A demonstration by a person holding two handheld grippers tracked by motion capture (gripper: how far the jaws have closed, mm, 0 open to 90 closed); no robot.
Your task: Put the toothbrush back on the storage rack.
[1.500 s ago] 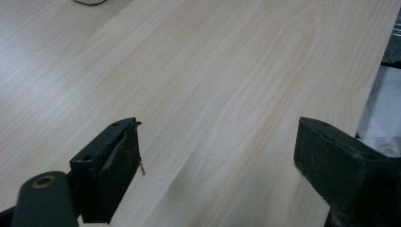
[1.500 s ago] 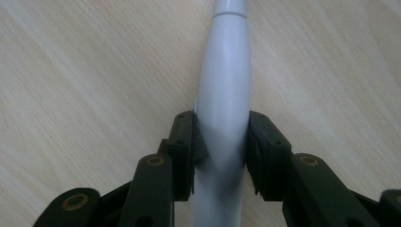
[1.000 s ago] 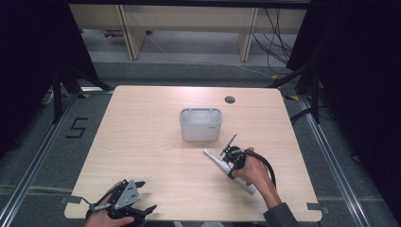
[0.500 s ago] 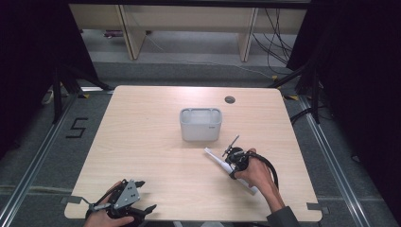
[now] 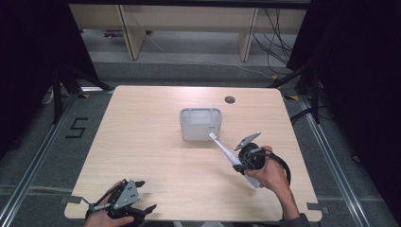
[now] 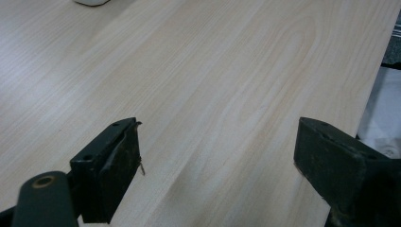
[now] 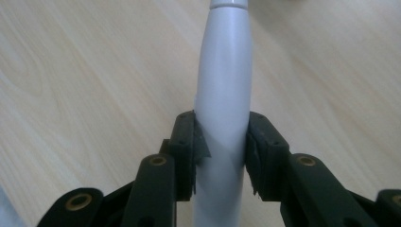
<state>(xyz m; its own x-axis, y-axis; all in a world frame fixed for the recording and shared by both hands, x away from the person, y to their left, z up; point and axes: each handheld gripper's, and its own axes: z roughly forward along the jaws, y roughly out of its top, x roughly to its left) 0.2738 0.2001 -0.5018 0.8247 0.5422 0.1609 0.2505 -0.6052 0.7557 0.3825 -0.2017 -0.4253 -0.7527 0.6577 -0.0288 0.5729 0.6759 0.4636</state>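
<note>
High view: pale wooden table [image 5: 156, 142], grey floor [image 5: 56, 156], perhaps carpeted.

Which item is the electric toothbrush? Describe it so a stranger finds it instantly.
Start at the wooden table and its grey bin in the middle. Just right of it, the right gripper clamps a slim white electric toothbrush, its bristled head tilted toward the bin.
</note>
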